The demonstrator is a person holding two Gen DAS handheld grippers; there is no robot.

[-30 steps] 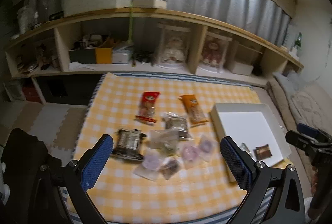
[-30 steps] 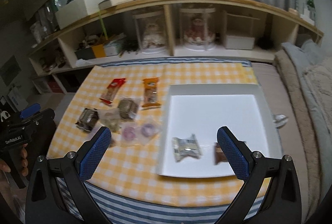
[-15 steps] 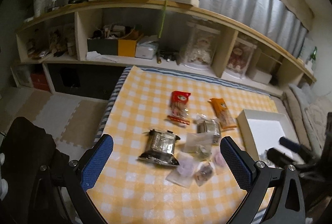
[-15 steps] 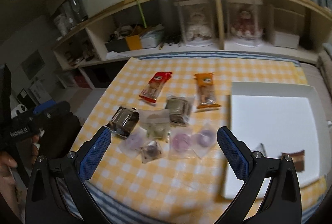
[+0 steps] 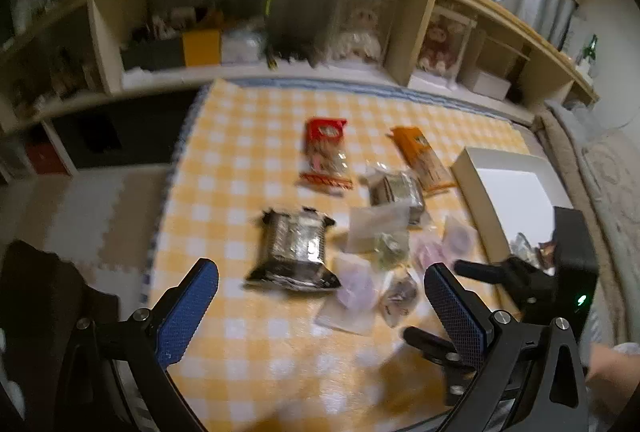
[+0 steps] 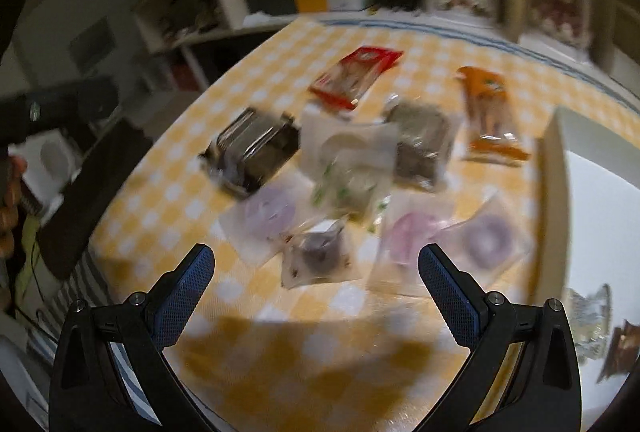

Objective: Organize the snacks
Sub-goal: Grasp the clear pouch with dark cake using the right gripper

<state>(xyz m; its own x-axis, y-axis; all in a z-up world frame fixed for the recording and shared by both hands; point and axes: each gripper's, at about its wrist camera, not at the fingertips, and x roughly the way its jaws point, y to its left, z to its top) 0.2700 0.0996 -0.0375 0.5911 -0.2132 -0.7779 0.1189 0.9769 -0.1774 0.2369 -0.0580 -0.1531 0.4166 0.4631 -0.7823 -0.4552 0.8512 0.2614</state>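
snacks: a cluster of packets (image 6: 348, 168) lay on the checked cloth (image 5: 240, 152), left of the white tray (image 5: 516, 192)
tray: two small packets (image 6: 592, 316) sat at its near edge
left gripper (image 5: 320, 304): jaws wide apart, empty, above the dark packet (image 5: 294, 248)
right gripper (image 6: 316, 284): jaws spread, empty, over a small clear packet (image 6: 320, 256)
shelf (image 5: 280, 16): behind the cloth, blurred

A soft cloth with yellow and white checks (image 6: 168, 168) is spread under shiny plastic snack bags: a red bag (image 6: 354, 76), an orange bag (image 6: 488, 112) and a dark foil-like pack (image 5: 294, 250). Bumpy blue pads (image 5: 188, 312) are set on matt black plastic fingers, and pale wood shelves (image 5: 412, 44) are seen behind
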